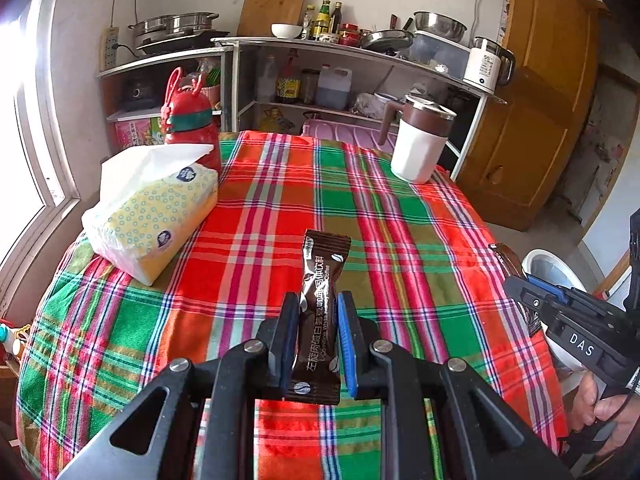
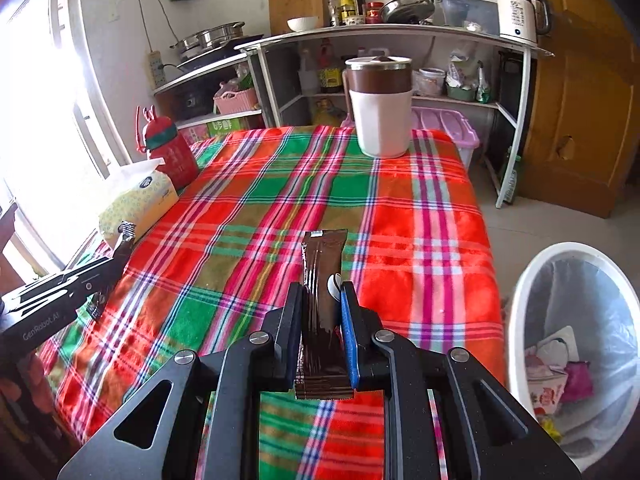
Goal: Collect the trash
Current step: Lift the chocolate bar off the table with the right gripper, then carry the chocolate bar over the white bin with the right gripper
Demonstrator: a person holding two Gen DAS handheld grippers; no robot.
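My left gripper (image 1: pixel 318 300) is shut on a dark brown coffee sachet (image 1: pixel 322 276) with white print, held above the plaid tablecloth (image 1: pixel 400 216). My right gripper (image 2: pixel 322 292) is shut on a second dark brown coffee sachet (image 2: pixel 322 276), also above the cloth (image 2: pixel 248 216). The right gripper also shows at the right edge of the left wrist view (image 1: pixel 516 288), with its sachet (image 1: pixel 510 258) sticking out. The left gripper shows at the left of the right wrist view (image 2: pixel 116 252). A white trash bin (image 2: pixel 516 308) with a clear liner and some trash stands on the floor right of the table.
On the table are a tissue pack (image 1: pixel 156 216), a red bottle (image 1: pixel 188 120) and a white-and-brown mug (image 1: pixel 416 140). Kitchen shelves (image 1: pixel 352 48) with pots and bottles stand behind. A window is at the left, a wooden wardrobe (image 1: pixel 536 92) at the right.
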